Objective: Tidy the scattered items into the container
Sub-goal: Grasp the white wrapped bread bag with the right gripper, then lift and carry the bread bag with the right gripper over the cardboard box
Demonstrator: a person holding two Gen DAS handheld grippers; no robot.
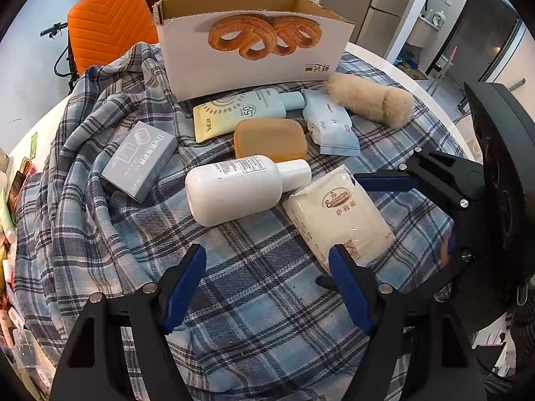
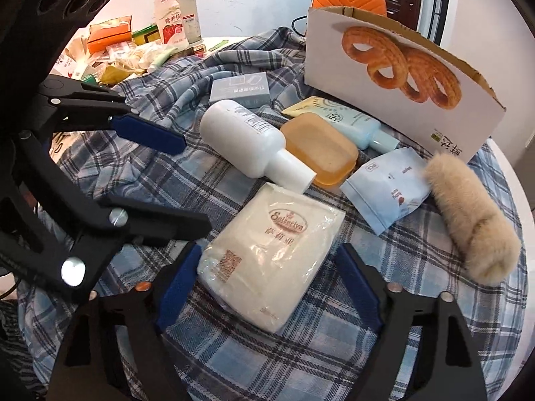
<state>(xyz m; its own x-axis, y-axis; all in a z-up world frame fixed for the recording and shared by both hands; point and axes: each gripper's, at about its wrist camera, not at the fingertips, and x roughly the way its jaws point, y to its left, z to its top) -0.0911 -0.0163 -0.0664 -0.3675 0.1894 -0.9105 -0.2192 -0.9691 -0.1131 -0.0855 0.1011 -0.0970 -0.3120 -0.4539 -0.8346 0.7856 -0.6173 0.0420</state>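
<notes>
A cardboard box (image 1: 254,50) printed with pastries stands open-topped at the back; it also shows in the right wrist view (image 2: 401,100). Before it on the plaid cloth lie a white bottle (image 1: 240,188), an amber soap bar (image 1: 271,140), a sunscreen tube (image 1: 240,113), a grey carton (image 1: 140,160), a blue pouch (image 1: 331,127), a furry beige roll (image 1: 371,98) and a white tissue pack (image 2: 271,257). My left gripper (image 1: 267,287) is open above bare cloth. My right gripper (image 2: 271,287) is open with its fingers on either side of the tissue pack's near end.
A plaid cloth (image 1: 234,317) covers the round white table (image 1: 434,100). An orange chair (image 1: 107,23) stands behind the box. Cluttered bottles and packets (image 2: 140,43) crowd the table's far left side.
</notes>
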